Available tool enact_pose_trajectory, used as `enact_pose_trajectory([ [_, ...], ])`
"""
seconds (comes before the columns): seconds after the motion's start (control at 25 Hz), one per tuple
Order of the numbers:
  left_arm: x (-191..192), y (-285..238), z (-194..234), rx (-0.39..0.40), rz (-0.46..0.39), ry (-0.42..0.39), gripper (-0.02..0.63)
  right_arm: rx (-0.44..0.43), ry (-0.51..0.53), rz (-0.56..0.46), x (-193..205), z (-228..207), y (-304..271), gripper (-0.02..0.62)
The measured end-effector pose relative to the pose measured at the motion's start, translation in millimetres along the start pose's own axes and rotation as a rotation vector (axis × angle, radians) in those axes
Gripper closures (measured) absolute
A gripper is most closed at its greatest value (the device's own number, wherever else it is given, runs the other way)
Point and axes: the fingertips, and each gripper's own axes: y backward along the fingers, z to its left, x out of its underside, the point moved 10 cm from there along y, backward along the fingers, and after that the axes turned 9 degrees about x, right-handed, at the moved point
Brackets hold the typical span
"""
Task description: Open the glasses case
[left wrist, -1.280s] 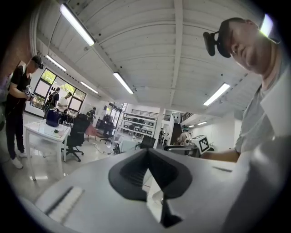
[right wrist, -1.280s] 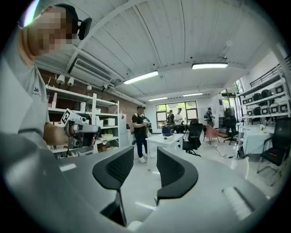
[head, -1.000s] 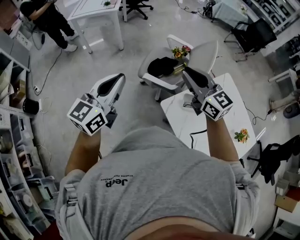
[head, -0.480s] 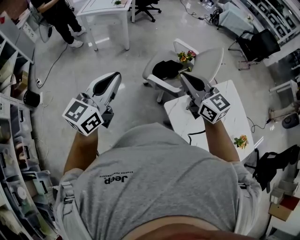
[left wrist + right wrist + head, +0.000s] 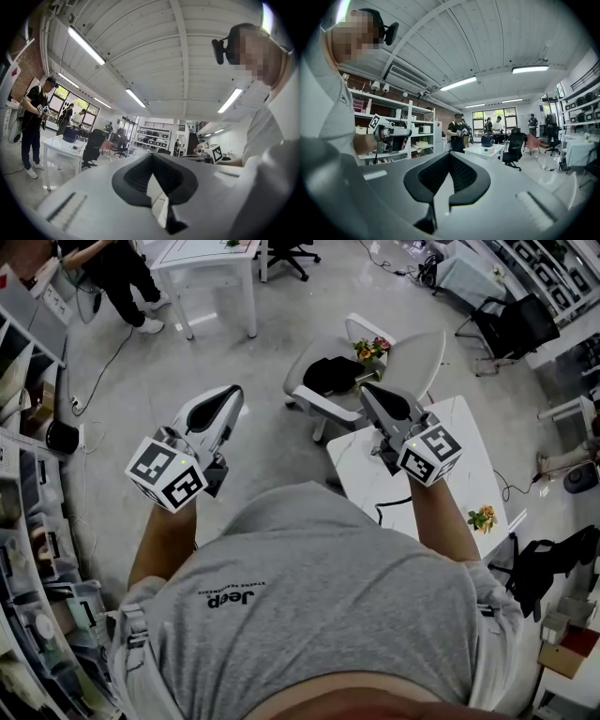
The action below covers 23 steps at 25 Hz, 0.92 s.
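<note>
I cannot pick out a glasses case in any view. Both grippers are held level in front of the person's chest, pointing out into the room. In the head view my left gripper (image 5: 236, 392) hangs over bare floor. My right gripper (image 5: 366, 388) hangs over the near end of a white table (image 5: 469, 474). In the left gripper view my left gripper (image 5: 151, 155) has its dark pads meeting at the tip with nothing between them. In the right gripper view my right gripper (image 5: 450, 153) is shut the same way, also on nothing.
A white chair (image 5: 412, 352) beyond the table carries a black bundle (image 5: 328, 374) and flowers (image 5: 368, 350). A black cable (image 5: 389, 507) and a second flower sprig (image 5: 483, 518) lie on the table. Shelves (image 5: 28, 549) line the left. A person (image 5: 112, 268) stands by a white desk (image 5: 206, 259).
The head view has slid a little and both grippers have edged slightly with it, mostly in the first half second. Nothing was taken hold of or let go.
</note>
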Motion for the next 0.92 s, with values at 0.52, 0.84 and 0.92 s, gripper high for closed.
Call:
enact_pose_trajectory([
  [0.52, 3, 2, -7, 0.011, -0.003, 0.004, 0.574, 0.011, 0.026, -0.001, -4, 1, 9, 0.594],
  [0.84, 1, 5, -12, 0.003, 0.001, 0.005, 0.574, 0.008, 0.028, -0.001, -5, 5, 12, 0.594],
  [0.92, 1, 5, -13, 0.001, 0.004, 0.004, 0.574, 0.009, 0.03, 0.002, -6, 5, 12, 0.594],
])
